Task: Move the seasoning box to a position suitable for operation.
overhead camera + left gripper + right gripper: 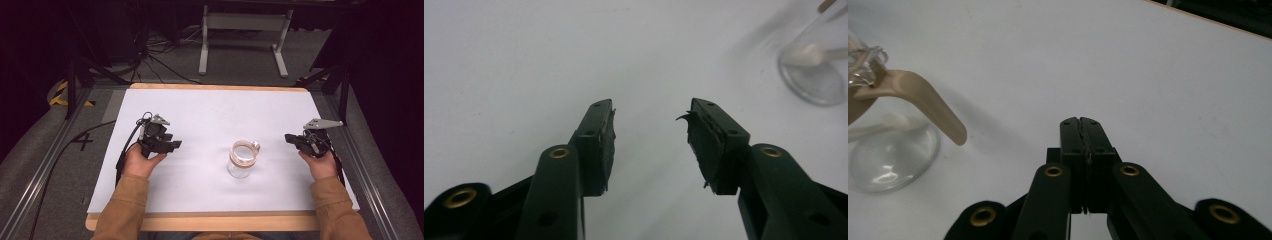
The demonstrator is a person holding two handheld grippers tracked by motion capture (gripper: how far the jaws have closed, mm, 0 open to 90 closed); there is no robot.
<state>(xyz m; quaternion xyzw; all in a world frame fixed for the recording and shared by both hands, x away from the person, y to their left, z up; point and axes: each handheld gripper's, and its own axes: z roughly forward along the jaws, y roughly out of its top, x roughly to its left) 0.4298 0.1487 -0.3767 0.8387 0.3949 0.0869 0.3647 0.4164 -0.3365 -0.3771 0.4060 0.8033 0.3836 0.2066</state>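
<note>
White sheeting covers the table, and from the high view I take the clear glass jar as my landmark: it stands upright a little toward the person's side of the middle, with a pale band around its rim and a small glass loop on its far right edge. My left gripper sits well to the left of the jar, held in the left hand, its tips aimed toward the jar. My right gripper sits well to the right of the jar, in the right hand, tips also aimed at it. Tan sleeves come in from the bottom edge.

In the left gripper view, my fingers are spread wide with bare table between them, touching nothing; the jar's base lies ahead and off to the upper right, well apart.

In the right gripper view, my fingers are pressed flat together, pinching nothing, over bare table. The jar stands to the left of them, and a curved tan strip juts from its top toward the fingers without reaching them.
</note>
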